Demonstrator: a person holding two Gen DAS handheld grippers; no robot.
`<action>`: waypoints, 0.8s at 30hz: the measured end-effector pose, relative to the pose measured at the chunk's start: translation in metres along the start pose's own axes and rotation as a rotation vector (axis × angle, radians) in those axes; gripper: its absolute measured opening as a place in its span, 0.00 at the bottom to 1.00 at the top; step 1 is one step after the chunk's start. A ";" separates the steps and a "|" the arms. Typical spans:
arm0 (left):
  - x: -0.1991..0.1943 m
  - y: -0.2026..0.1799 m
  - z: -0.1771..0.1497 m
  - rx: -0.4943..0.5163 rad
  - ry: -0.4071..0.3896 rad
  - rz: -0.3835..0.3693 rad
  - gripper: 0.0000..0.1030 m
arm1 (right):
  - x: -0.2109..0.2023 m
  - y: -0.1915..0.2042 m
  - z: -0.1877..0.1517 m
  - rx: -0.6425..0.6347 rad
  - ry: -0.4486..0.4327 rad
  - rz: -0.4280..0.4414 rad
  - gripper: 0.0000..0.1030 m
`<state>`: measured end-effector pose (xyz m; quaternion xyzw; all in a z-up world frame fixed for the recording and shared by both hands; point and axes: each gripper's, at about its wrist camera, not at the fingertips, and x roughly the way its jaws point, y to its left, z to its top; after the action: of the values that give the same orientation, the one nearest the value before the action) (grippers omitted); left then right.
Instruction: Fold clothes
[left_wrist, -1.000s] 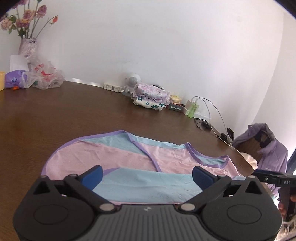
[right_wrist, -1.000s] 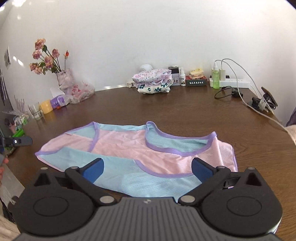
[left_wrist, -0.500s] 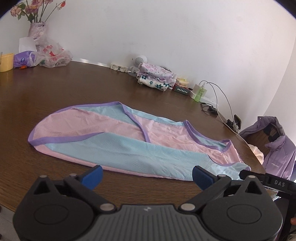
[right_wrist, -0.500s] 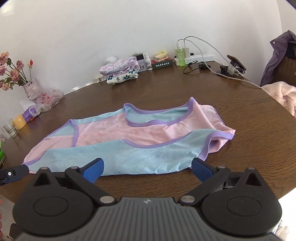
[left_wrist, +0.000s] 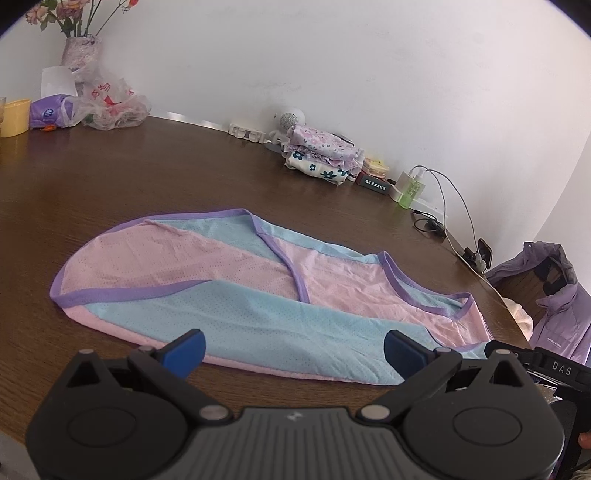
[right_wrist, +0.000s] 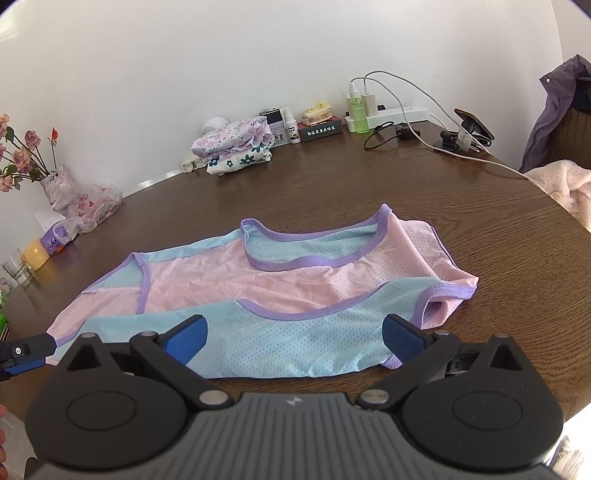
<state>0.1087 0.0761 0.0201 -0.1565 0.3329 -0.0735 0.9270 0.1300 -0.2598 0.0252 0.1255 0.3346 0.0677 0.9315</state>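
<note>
Your pink-and-blue mesh tank top (left_wrist: 258, 291) lies flat on the round wooden table (left_wrist: 110, 177), near its front edge, already folded once lengthwise by the look of it. Your left gripper (left_wrist: 293, 347) and right gripper (right_wrist: 293, 334) both hover at its near hem, fingers spread wide, pinching nothing. A stack of folded floral clothes (right_wrist: 232, 144) sits by the wall, well apart, so earlier pieces seem finished. This one likely still needs at least one crosswise fold before it joins the stack.
</note>
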 end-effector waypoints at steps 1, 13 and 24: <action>0.004 0.001 0.003 0.004 0.002 -0.001 1.00 | 0.002 -0.002 0.002 0.004 -0.001 0.005 1.00; 0.059 -0.004 0.102 0.407 0.057 -0.022 0.98 | 0.048 0.018 0.106 -0.418 -0.051 0.082 1.00; 0.188 -0.001 0.171 0.794 0.397 -0.079 0.59 | 0.186 0.079 0.176 -0.859 0.458 0.306 0.83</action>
<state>0.3625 0.0712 0.0334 0.2162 0.4440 -0.2599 0.8298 0.3821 -0.1782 0.0658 -0.2395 0.4499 0.3605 0.7812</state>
